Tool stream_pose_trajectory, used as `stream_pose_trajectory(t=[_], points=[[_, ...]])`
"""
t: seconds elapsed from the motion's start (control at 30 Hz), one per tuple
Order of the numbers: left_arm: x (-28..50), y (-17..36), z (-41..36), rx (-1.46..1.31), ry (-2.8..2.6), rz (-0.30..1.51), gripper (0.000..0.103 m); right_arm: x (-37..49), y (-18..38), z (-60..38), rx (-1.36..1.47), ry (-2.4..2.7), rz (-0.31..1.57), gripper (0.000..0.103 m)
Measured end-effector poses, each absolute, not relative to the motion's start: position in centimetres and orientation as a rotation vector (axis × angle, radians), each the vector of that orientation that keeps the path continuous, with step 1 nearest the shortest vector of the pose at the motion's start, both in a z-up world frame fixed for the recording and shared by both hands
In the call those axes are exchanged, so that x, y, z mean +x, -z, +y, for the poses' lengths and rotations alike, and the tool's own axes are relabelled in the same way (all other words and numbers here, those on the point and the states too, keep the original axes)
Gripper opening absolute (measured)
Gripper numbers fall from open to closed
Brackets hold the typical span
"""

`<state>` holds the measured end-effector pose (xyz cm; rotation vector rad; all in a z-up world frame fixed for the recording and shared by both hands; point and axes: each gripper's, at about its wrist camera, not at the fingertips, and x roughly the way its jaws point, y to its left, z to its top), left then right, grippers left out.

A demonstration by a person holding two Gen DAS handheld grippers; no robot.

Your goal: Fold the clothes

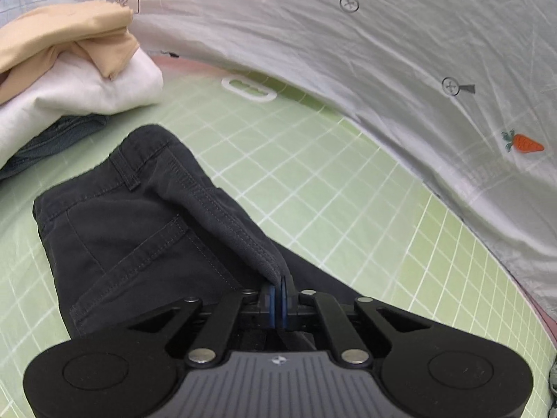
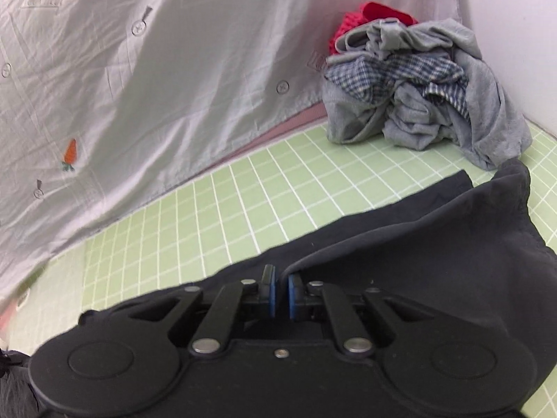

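Note:
Dark charcoal trousers lie on the green grid mat. In the left wrist view their waistband and back pocket show. My left gripper is shut on a lifted fold of the trousers along the seam. In the right wrist view the trousers spread across the mat, one edge raised at the right. My right gripper is shut on the trouser fabric, with cloth pinched between the blue pads and a narrow gap showing.
A stack of folded clothes, tan on white on grey-blue, sits at far left. A pile of unfolded grey, plaid and red clothes sits at far right. A white printed sheet hangs behind the mat.

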<state>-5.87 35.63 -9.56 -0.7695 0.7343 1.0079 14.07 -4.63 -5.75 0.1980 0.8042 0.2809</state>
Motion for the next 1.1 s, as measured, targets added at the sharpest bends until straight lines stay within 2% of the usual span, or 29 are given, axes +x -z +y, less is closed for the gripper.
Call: stream_pose_trajectory(t=[0.1, 0.2, 0.27, 0.3, 0.33, 0.37, 0.4, 0.43, 0.5, 0.73, 0.97, 1.1], points=[[-4.9, 8.5, 36.5, -0.755, -1.009, 0.674, 0.005, 15.4, 4.4, -3.5, 0.199, -0.310, 0.773, 0.006], [-2.9, 10.0, 38.0, -0.741, -1.010, 0.655, 0.013, 18.2, 5.8, -1.7, 0.185, -0.330, 0.798, 0.007], [-2.7, 10.0, 37.6, -0.689, -0.997, 0.670, 0.019, 19.8, 8.0, -0.5, 0.159, -0.329, 0.818, 0.029], [-2.6, 9.9, 37.2, -0.660, -0.989, 0.678, 0.023, 20.3, 8.6, 0.0, 0.123, -0.299, 0.839, 0.051], [-2.6, 9.8, 36.9, -0.631, -0.982, 0.686, 0.034, 20.1, 8.6, 0.2, 0.089, -0.278, 0.834, 0.060], [-2.6, 9.7, 36.6, -0.603, -0.974, 0.694, 0.043, 19.8, 8.6, 0.3, 0.056, -0.258, 0.826, 0.062], [-2.5, 9.6, 36.2, -0.574, -0.966, 0.702, 0.066, 19.5, 8.5, 0.4, 0.023, -0.238, 0.817, 0.071], [-2.5, 9.5, 35.9, -0.545, -0.958, 0.710, 0.081, 19.0, 8.3, -0.1, 0.022, -0.239, 0.801, 0.089], [-2.5, 9.7, 34.0, -0.467, -0.890, 0.757, 0.083, 17.9, 8.3, -1.3, 0.020, -0.232, 0.795, 0.102], [-0.9, 12.5, 25.5, -0.311, -0.523, 0.946, 0.085, 15.0, 11.6, -3.3, -0.096, -0.234, 0.848, 0.102], [2.9, 15.9, 20.4, -0.135, -0.432, 1.058, 0.087, 14.2, 14.9, -6.1, -0.190, -0.232, 0.892, 0.102], [4.5, 17.7, 21.4, -0.181, -0.485, 1.109, 0.103, 17.0, 15.3, -10.0, -0.276, -0.134, 0.860, 0.102]])
